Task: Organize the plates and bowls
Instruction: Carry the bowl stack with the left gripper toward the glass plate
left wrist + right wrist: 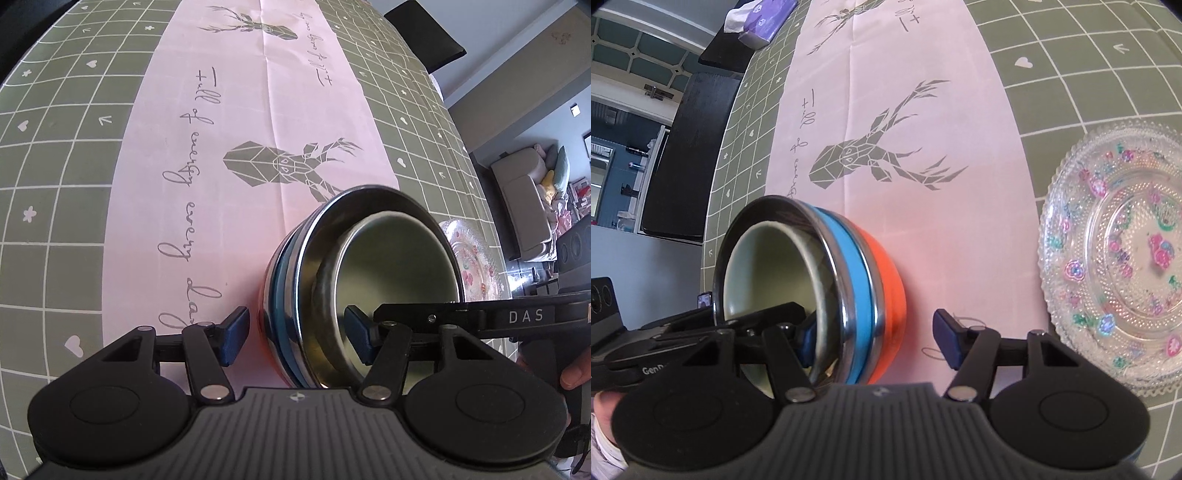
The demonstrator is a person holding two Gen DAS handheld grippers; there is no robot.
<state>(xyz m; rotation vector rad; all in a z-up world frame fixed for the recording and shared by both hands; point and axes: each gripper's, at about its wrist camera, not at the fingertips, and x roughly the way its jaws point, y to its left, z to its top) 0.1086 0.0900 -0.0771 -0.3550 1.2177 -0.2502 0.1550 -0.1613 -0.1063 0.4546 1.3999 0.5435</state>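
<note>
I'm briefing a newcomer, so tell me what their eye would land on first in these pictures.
First, the nested bowl stack, steel rims over blue and orange bands with a pale bowl inside, tipped on its side on the pink deer-print runner. Both the left gripper and the right gripper straddle its rim, one finger inside and one outside, jaws apart. Next, the flowered glass plate lies flat on the green grid tablecloth, right of the stack.

a: any writing to read?
b: "das" in white on the right gripper [532,317] arm; "gend", cut off, on the left gripper [653,369] arm.
a: and the pink table runner [236,147]?
b: cursive, "full of energy every day".
</note>
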